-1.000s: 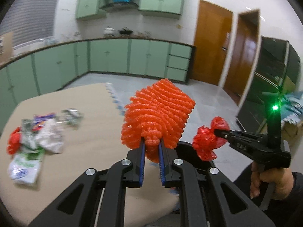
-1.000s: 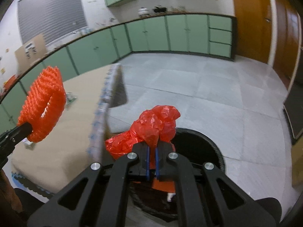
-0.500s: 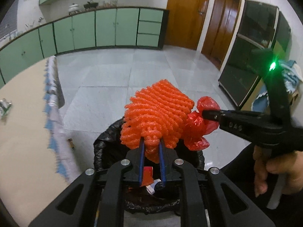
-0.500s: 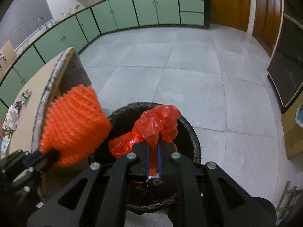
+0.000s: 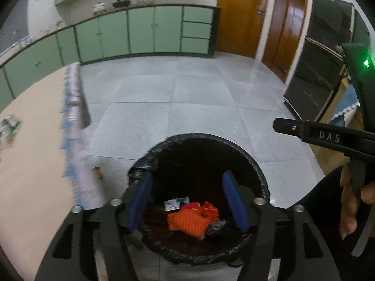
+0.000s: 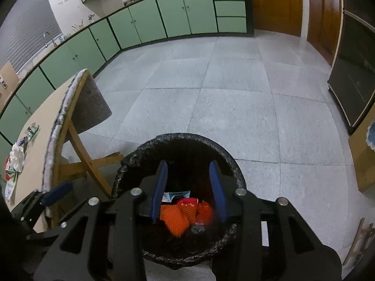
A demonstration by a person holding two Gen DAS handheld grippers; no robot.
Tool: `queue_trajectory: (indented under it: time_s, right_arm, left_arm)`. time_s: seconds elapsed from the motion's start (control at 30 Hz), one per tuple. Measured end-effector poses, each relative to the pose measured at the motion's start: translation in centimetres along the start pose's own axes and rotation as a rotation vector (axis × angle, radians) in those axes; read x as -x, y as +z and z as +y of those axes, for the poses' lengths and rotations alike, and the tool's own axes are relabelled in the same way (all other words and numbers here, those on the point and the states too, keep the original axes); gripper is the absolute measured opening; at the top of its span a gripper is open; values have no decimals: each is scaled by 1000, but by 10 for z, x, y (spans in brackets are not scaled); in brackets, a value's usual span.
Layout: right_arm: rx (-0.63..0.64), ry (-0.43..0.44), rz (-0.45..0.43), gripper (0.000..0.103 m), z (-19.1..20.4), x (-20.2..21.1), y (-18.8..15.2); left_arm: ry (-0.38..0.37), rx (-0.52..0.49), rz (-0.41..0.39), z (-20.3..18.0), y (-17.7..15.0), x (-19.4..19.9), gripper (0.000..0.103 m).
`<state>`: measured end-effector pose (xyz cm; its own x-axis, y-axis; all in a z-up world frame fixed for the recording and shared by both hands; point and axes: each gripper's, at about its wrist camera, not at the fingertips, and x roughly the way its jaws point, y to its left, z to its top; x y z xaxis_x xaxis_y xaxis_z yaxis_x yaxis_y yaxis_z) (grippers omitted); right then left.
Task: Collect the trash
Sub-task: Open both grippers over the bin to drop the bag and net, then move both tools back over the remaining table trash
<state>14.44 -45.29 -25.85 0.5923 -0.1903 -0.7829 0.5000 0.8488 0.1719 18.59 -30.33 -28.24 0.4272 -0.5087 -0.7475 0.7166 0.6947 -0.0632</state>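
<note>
A black-lined trash bin (image 5: 253, 164) stands on the floor below both grippers; it also shows in the right wrist view (image 6: 131, 161). An orange foam net (image 5: 186, 221) and a red plastic bag (image 5: 209, 209) lie inside it, and both show in the right wrist view: the net (image 6: 174, 217), the bag (image 6: 205, 210). My left gripper (image 5: 187, 201) is open and empty over the bin. My right gripper (image 6: 188, 190) is open and empty over the bin. Seen from the left wrist, its tip (image 5: 281, 125) is at the right.
A beige table (image 5: 35, 140) stands left of the bin, with a wrapper (image 5: 9, 125) on it. Several pieces of trash (image 6: 16, 157) lie at its far end in the right wrist view. Its wooden legs (image 6: 82, 157) stand beside the bin. Grey tiled floor (image 6: 234, 107) lies beyond.
Both grippers opened over the bin. The orange foam net and the red bag dropped into it.
</note>
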Motion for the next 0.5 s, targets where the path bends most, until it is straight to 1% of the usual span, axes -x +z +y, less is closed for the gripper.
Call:
queue_trajectory:
  time_s: [0.03,0.1,0.17,0.2,0.3,0.33,0.37,0.4,0.43,0.5]
  right_arm:
    - [18,4,-12,42,7,6,0]
    - [60,10,-45,53,23,19,0]
    - [95,25,-65,59,39,28,-1]
    - [119,46,-74,64,52,34,-1]
    - [186,124,-85,73,89,46,-4]
    - [223,137,-98,74,106,49,-7]
    - [251,145,-108,78,117,51,-9]
    - [298,162,-116,81,137,53,-13]
    - [323,178,-114,82,149,54,-15]
    - [356,237,-84,82,175,52,-18]
  left_arm:
    - [12,14,-12,7,-2,10,69]
    - [53,53,-39,24,-6,32,72]
    - [90,98,-65,44,-9,53,76]
    - [122,124,-82,57,-12,67,79]
    - [231,205,-125,97,-29,110,84]
    - [259,231,-135,108,-35,122,86]
    - [306,270,-149,124,-43,138,87]
    - [341,299,-161,139,-50,151,90]
    - [373,326,-169,152,-57,163,93]
    - [471,382,-179,180,-76,190,97]
